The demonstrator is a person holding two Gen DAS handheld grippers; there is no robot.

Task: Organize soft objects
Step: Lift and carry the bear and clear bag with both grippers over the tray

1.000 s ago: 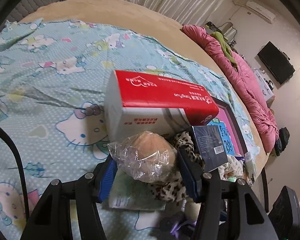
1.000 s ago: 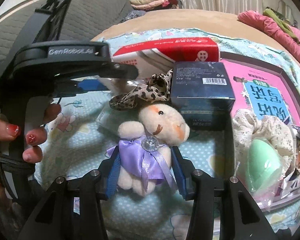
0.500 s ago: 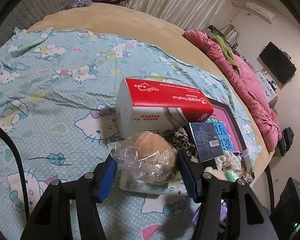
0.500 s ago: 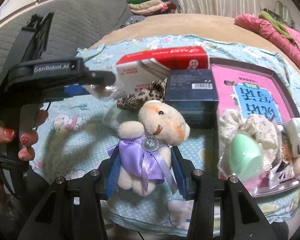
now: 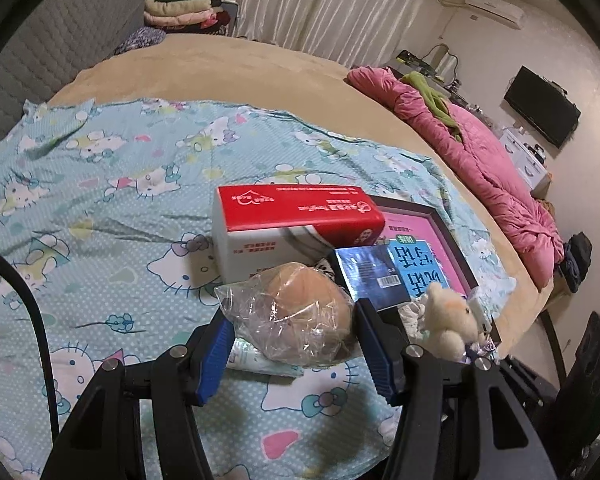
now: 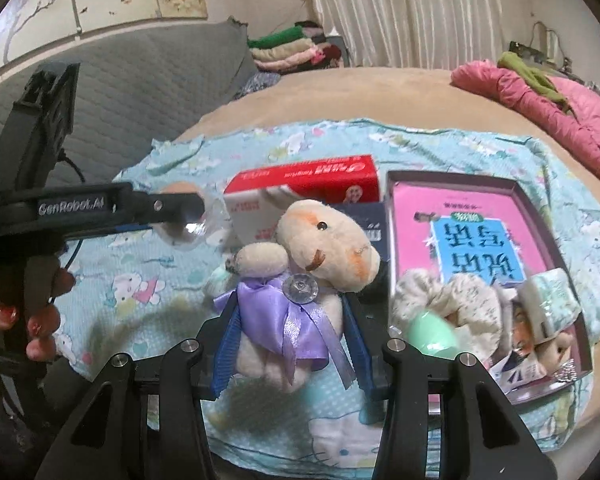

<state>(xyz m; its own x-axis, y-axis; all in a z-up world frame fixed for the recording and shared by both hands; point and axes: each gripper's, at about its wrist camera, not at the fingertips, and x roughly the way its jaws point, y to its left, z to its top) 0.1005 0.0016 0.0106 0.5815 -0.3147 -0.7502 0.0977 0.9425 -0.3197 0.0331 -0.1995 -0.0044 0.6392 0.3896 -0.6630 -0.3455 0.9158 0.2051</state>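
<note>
My left gripper (image 5: 296, 336) is shut on a tan sponge wrapped in clear plastic (image 5: 300, 312), lifted above the blue cartoon sheet (image 5: 100, 208). My right gripper (image 6: 290, 332) is shut on a small cream plush bear with a purple ribbon (image 6: 300, 276), also held off the bed. In the left wrist view the plush bear (image 5: 448, 320) shows at the right. In the right wrist view the left gripper (image 6: 180, 212) shows at the left with the wrapped sponge (image 6: 184, 216).
A red and white tissue pack (image 5: 288, 228), a dark blue box (image 5: 372, 272) and a small pale packet (image 5: 260, 360) lie on the sheet. A dark-rimmed tray (image 6: 532, 196) holds a pink book, a scrunchie (image 6: 452, 304), a green sponge (image 6: 432, 332). Pink quilt (image 5: 480, 152) at right.
Both grippers have risen with their loads: the sheet and the boxes look smaller and farther below. The plush bear has come into the left wrist view.
</note>
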